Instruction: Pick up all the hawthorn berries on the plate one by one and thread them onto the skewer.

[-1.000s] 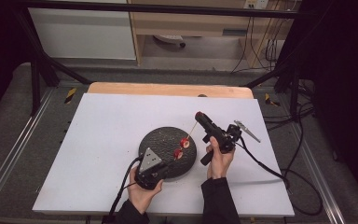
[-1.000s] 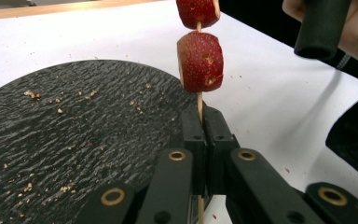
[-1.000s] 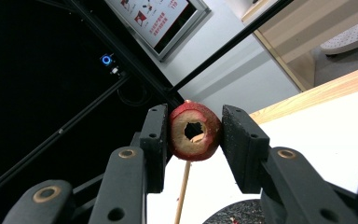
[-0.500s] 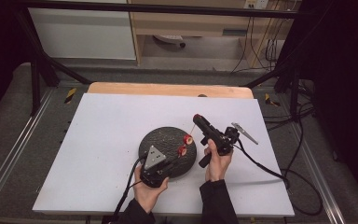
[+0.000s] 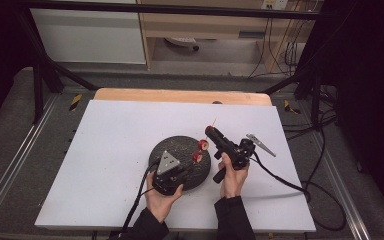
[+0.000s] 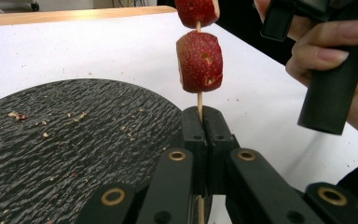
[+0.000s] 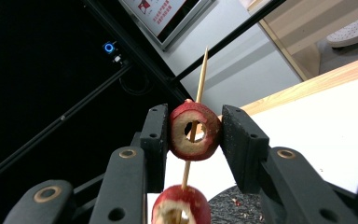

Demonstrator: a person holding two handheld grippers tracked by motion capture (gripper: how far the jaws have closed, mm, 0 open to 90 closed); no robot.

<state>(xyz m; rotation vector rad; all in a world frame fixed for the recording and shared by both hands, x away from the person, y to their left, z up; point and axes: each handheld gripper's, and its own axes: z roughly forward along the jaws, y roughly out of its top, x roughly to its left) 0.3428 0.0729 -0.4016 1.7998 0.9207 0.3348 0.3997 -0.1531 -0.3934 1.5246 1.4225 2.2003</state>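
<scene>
Your left gripper [image 6: 200,135] is clamped on the thin wooden skewer's [image 6: 199,100] lower end above the round black slate plate [image 6: 74,140] to steady it while your right gripper [image 7: 195,133] squeezes the upper cored red fruit ring [image 7: 195,130], threading it along.

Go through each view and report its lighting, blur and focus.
High view: the white table is evenly lit, the surroundings fall dark, the whole is slightly soft. Left gripper view: the lower fruit piece and skewer are sharp, the plate glare-free. Right gripper view: the cored fruit piece is crisp against a dark, softer background.
</scene>
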